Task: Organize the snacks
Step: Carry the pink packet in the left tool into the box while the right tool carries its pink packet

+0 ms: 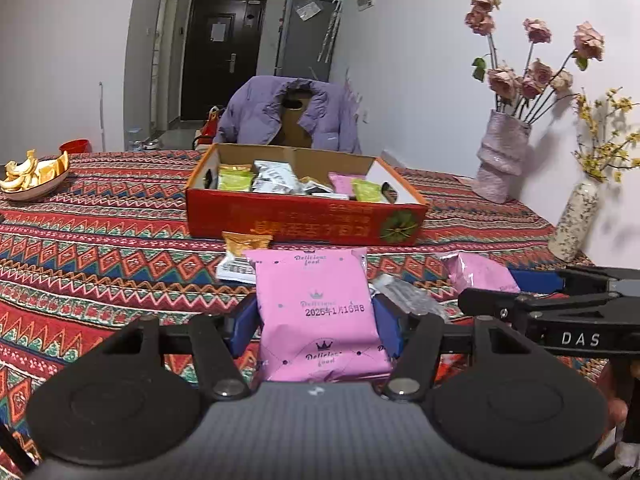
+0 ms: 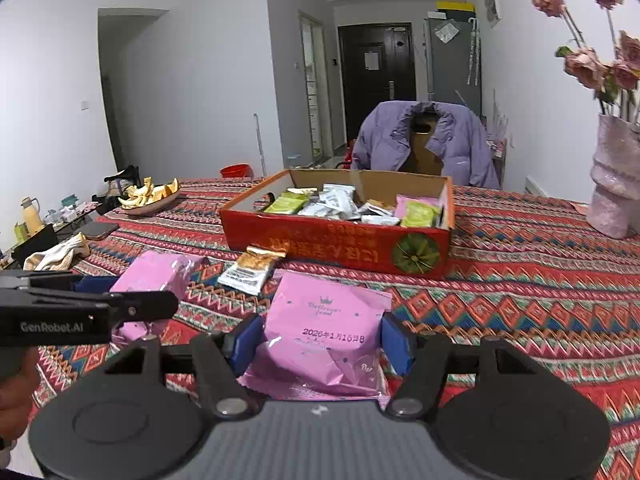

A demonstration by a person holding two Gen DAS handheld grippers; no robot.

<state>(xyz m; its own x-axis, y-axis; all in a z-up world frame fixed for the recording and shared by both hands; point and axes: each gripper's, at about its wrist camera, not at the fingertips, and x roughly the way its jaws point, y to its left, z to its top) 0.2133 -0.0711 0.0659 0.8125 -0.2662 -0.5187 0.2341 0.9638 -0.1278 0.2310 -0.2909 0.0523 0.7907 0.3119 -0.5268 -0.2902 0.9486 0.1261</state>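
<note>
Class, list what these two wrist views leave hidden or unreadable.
- Left wrist view: pink packet, lower end hidden behind gripper body.
- Both views: red box, bottom layer buried beneath top snacks.
- Right wrist view: gold-and-white packet, print too small.
- Right wrist view: pink vase, cut off by edge.

Two pink snack packets [image 1: 320,312] [image 2: 332,332] were held up, one in each claw. One red cardboard box [image 1: 304,220] sat on the tabletop, with two small packets [image 2: 252,268] lying before it. There were two vases [image 1: 502,160] [image 1: 576,216] and one bowl of peels [image 1: 32,178].

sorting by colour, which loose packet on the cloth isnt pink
The orange-topped packet lying just before the red box; both pink packets are clamped in grippers.
</note>
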